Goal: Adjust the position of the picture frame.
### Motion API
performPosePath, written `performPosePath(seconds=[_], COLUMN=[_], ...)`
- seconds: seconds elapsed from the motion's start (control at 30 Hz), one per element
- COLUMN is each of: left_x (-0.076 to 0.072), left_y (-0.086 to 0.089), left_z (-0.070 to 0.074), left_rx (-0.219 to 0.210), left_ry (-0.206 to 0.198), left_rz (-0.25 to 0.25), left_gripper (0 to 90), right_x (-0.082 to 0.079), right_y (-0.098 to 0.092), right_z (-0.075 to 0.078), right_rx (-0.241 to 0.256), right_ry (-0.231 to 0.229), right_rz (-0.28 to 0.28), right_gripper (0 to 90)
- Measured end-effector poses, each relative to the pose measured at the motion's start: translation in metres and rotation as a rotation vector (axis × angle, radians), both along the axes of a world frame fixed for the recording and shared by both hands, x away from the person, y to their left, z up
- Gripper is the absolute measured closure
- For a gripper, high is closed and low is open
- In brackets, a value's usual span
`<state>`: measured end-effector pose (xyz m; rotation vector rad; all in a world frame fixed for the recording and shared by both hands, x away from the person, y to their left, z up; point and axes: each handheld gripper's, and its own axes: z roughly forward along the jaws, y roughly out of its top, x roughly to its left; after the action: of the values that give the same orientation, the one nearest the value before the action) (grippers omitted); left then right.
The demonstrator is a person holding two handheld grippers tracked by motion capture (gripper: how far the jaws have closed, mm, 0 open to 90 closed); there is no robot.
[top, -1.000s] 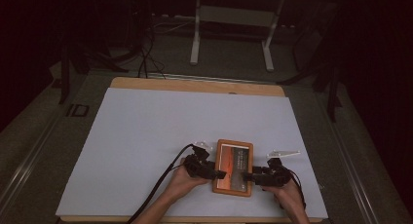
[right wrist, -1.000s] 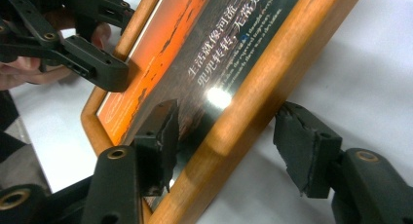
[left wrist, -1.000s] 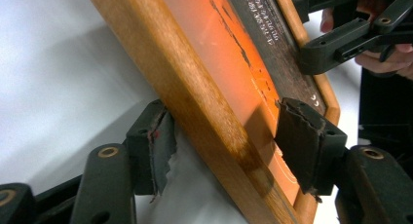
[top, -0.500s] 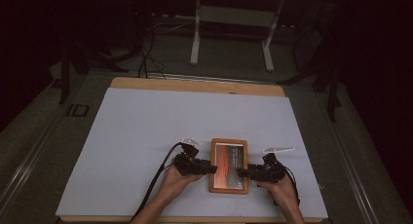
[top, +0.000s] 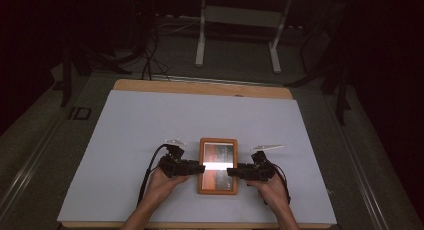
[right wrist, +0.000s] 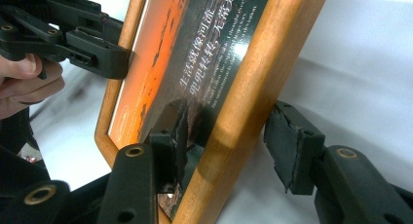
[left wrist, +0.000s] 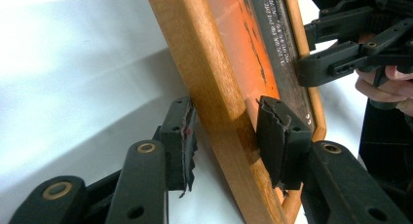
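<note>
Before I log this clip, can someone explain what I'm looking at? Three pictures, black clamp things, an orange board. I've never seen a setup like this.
No robot here: a person holds a two-jaw hand tool in each hand. The wide picture comes from a fixed camera above the table; the forearms enter from the bottom, with the left gripper and the right gripper facing each other. The other two pictures come from small cameras riding on each gripper, looking along its black jaws.

On the white table cover lies one thing: a wooden picture frame holding an orange and dark print with text. Each gripper straddles one long side rail of the frame. In both close views a gap shows between at least one pad and the wood, so neither gripper is clamped on it yet.
</note>
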<state>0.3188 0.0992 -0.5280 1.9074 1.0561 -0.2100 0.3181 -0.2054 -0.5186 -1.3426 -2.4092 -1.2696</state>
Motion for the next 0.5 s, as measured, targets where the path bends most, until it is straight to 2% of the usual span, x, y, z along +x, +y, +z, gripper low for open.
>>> performPosePath(seconds=[0.13,0.5], left_x=[0.006,0.018], left_y=[0.011,0.036], left_z=[-0.001,-0.008], left_rx=[-0.009,-0.051], left_ry=[0.028,0.091], left_rz=[0.015,0.077], left_gripper=[59.5,59.1], right_x=[0.005,0.02], right_y=[0.012,0.037], right_z=[-0.001,-0.009], right_rx=[-0.003,0.029], right_ry=[0.0,0.041], right_rz=[-0.005,-0.008], right_gripper=[50.2,49.0])
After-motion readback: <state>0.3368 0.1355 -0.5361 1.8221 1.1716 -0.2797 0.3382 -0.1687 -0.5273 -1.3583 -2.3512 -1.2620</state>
